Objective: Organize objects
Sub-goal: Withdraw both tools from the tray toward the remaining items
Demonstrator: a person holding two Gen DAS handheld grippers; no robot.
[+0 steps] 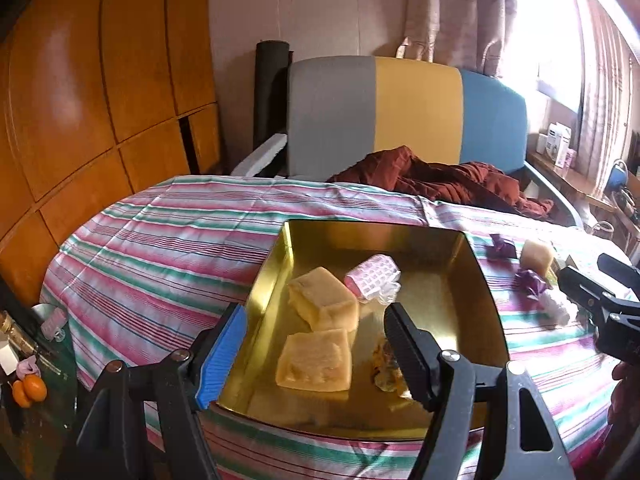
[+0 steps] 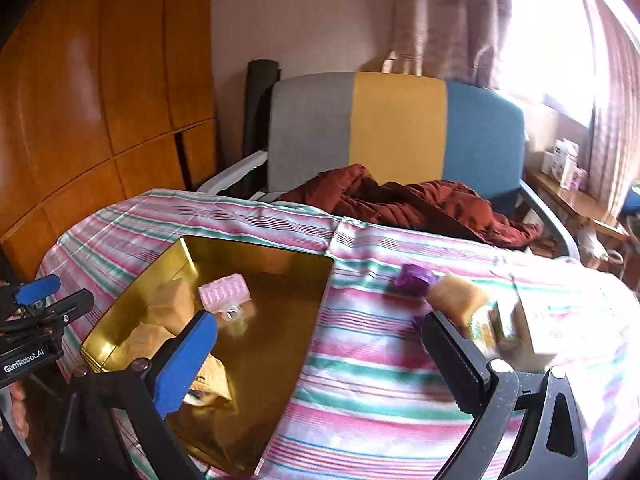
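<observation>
**Both hand-held grippers spread and empty over the gold tray**

Left hand-held gripper (image 1: 312,352) fills the bottom of its own view, jaws spread apart with nothing pinched; between them lies the gold tray (image 1: 486,300). Right hand-held gripper (image 2: 320,356) stands likewise spread and empty at the bottom of its view, above the striped cloth (image 2: 372,380) that covers the desk.

Inside the tray, in the left view, a tan sponge block (image 1: 314,362) lies at lower centre, with a second sponge block (image 1: 324,298) just above it, touching or nearly so. A pink hair roller (image 1: 372,282) rests beside that second block, toward the tray's middle. A small crumpled wrapper (image 1: 386,364) sits partly hidden behind the right finger (image 1: 412,356).

Outside the tray, at the right of the left view, two purple bows (image 1: 502,246) lie on the cloth with a third sponge block (image 1: 537,257) between them, near the frame's edge.

Beyond the desk, at upper centre, stands a chair (image 1: 416,112) with a grey, yellow and blue back, a rust-red garment (image 1: 436,182) heaped on its seat.
</observation>
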